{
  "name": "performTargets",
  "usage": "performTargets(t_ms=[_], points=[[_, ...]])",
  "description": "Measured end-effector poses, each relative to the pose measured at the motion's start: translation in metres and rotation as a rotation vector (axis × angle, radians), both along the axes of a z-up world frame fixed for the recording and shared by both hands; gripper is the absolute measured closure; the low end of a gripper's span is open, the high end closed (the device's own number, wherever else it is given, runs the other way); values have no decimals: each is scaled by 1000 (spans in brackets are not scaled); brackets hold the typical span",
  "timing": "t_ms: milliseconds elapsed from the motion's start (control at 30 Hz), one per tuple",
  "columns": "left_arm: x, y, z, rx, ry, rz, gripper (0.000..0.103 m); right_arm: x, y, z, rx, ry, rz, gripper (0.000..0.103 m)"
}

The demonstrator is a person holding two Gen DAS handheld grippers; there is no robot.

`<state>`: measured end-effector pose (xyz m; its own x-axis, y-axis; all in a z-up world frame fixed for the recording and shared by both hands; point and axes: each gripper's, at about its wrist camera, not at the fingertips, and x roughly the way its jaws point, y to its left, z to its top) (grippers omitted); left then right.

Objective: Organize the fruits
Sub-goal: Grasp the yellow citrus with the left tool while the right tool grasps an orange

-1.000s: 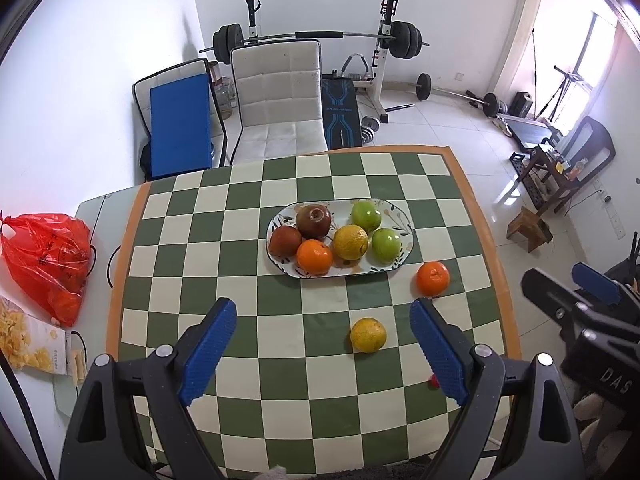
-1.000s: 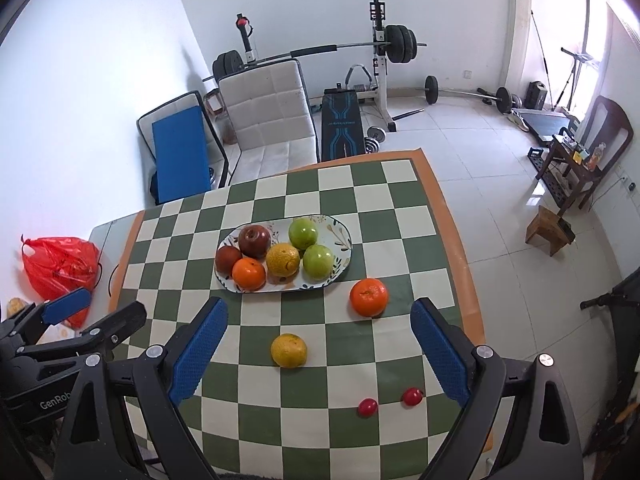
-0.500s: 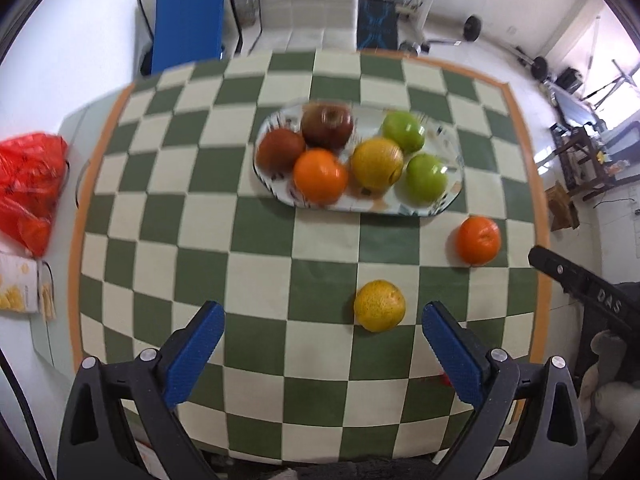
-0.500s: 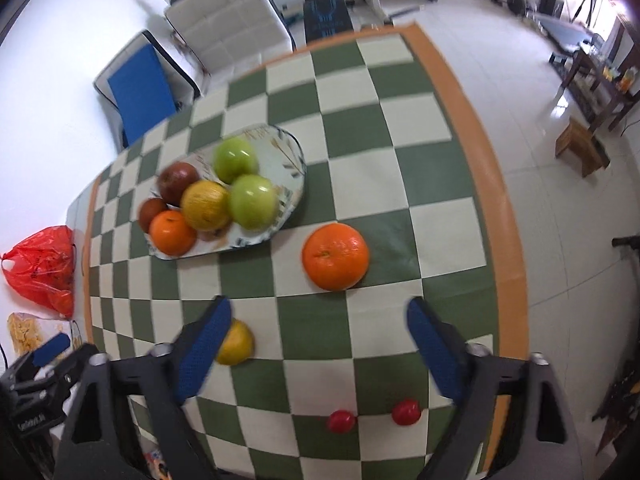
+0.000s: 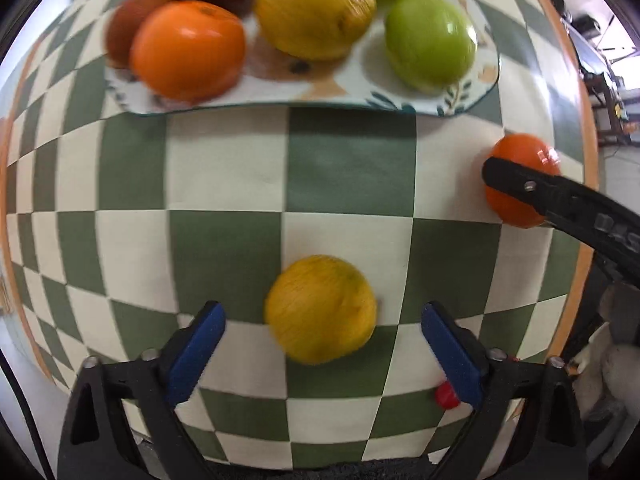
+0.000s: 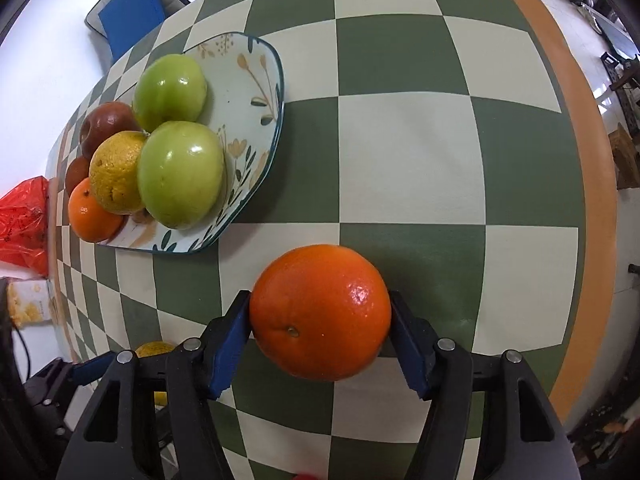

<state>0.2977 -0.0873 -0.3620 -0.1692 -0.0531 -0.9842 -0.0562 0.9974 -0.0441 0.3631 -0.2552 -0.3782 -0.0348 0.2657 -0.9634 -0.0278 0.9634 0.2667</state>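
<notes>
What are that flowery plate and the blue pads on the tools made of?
The oval floral plate looks like glazed ceramic: glossy, painted leaves, dark rim. The blue pads on the right tool look matte, rubbery or foam-like, though that's uncertain.

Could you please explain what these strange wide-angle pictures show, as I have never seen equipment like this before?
There is no robot here: a person holds a two-finger gripper in each hand, and each carries a fisheye camera looking along its blue-padded fingers.

One picture looks out from the left gripper. It is open, with a yellow citrus fruit lying on the checkered tablecloth between its fingers, not yet gripped.

The other looks out from the right gripper. Its pads press both sides of an orange; whether the orange has left the cloth I cannot tell.

Behind them a patterned plate holds two green apples, more citrus and dark red fruit. A small red fruit lies near the left gripper.
</notes>
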Motion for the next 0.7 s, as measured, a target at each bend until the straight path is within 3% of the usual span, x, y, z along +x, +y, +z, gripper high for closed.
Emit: performTargets(t_ms=[33,100,333,533,700], points=[[-1,-2,-5,1,9,-5,40,-2,0,0,-4,3,6,35],[-5,-3,-9,12,10,-5,47,-9,-1,-1,4,16,14,35],[-25,19,-6,26,-16,33,48,-54,4,0,80,86,75,35],[-31,25,-6,17,-31,55,48,-68,11,-13,46,93,61,34],[-25,25,-6,26,-45,52,48,-66,13,-7,29,52,59,34]])
